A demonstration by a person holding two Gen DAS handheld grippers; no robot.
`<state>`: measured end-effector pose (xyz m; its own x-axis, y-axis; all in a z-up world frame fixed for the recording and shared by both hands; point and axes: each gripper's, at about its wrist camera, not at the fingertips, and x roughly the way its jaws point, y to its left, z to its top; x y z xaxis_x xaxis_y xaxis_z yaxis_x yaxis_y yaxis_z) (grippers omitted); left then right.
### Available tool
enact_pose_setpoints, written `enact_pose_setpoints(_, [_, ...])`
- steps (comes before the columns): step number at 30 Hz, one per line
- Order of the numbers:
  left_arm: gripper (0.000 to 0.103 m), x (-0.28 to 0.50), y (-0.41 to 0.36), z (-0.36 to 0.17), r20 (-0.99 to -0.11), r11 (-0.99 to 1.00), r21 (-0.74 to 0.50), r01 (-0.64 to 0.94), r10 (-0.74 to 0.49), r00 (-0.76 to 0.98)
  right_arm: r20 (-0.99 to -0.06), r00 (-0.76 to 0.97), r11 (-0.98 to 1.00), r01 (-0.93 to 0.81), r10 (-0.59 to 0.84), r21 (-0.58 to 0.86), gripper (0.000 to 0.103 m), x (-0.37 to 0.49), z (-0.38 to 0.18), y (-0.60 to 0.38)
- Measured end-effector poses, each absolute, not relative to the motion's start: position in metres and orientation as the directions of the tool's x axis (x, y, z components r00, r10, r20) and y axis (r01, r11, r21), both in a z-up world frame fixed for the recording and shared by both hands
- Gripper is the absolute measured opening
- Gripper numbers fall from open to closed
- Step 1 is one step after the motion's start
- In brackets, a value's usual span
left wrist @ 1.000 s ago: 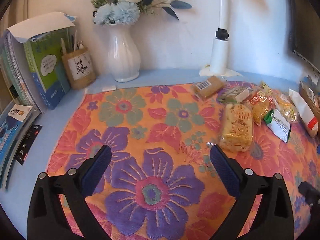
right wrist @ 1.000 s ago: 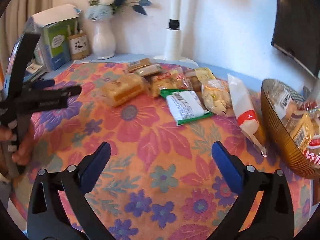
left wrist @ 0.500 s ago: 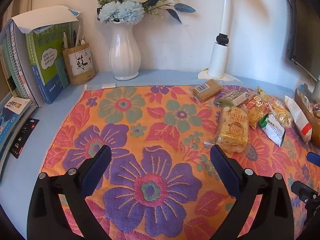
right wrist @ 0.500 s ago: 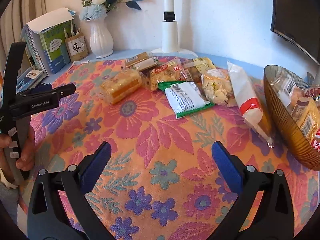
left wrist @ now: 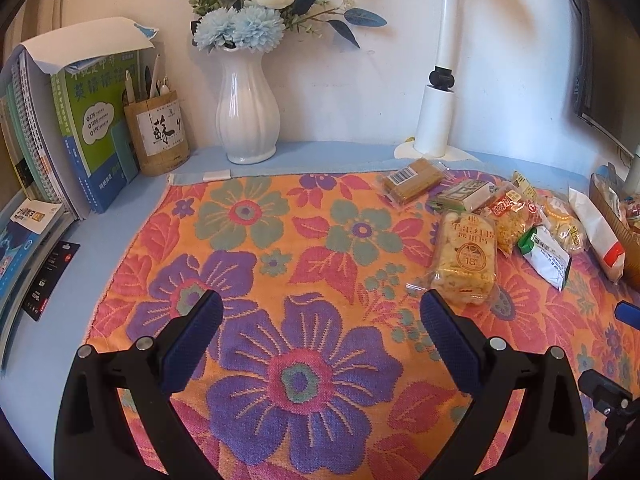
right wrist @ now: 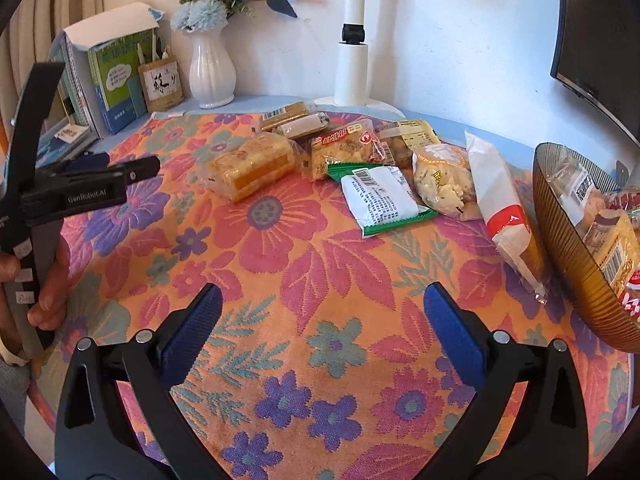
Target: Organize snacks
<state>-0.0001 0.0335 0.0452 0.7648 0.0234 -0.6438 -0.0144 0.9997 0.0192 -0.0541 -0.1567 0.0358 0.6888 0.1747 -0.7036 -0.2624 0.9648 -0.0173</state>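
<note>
Right wrist view: right gripper (right wrist: 320, 320) spread and empty; packets (right wrist: 380, 196) mid-frame beside the half-filled bowl (right wrist: 568, 260) at right, probably awaiting transfer. Left gripper (left wrist: 320, 336) also spread.

The left gripper (left wrist: 320, 320) hovers with its jaws spread wide and nothing between them. The right gripper (right wrist: 320, 312) is likewise spread and empty. A hand (right wrist: 48, 280) grips the left gripper's handle.
</note>
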Motion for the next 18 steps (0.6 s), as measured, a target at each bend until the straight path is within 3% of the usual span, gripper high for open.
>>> enact_pose_setpoints(18, [0.098, 0.0003, 0.0306, 0.0436, -0.65, 0.999, 0.032, -0.003, 0.023, 0.759, -0.708, 0.69, 0.97, -0.241, 0.152, -0.026, 0.1, -0.052, 0.0355, -0.1577])
